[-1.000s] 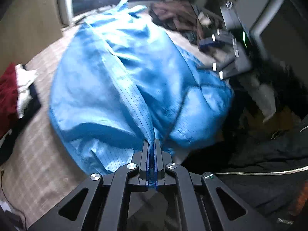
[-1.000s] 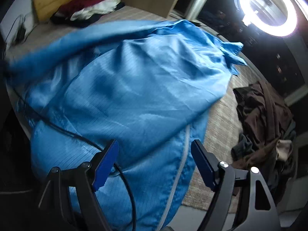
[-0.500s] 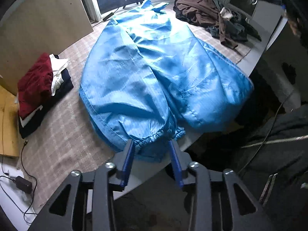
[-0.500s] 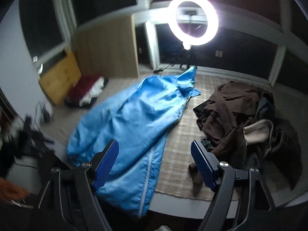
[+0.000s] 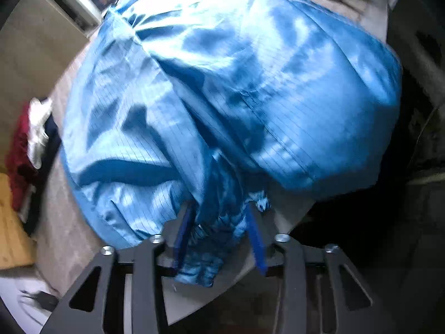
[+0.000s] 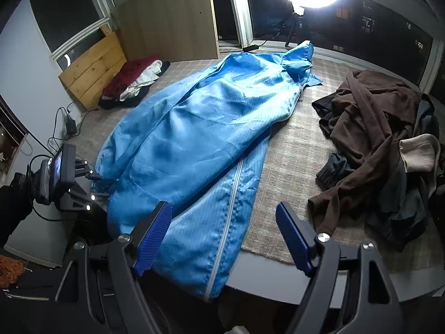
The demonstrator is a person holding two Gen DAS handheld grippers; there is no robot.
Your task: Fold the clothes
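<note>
Left gripper (image 5: 219, 233) parted around blue garment (image 6: 194, 128) cuff, unclamped. Right gripper (image 6: 224, 236) wide open, empty; brown heap (image 6: 372, 128) at three o'clock.

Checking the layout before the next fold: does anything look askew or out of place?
Yes. The blue garment lies diagonally and its zippered hem hangs over the table's near edge. A bunched cuff sits between the open left gripper fingers. The brown clothes pile is unsorted.

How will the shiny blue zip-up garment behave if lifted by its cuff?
The shiny blue garment will probably drape limply: it lies creased and overhangs the table edge. Its sheen suggests slippery fabric. The gathered cuff between the left gripper's jaws probably grips better.
</note>
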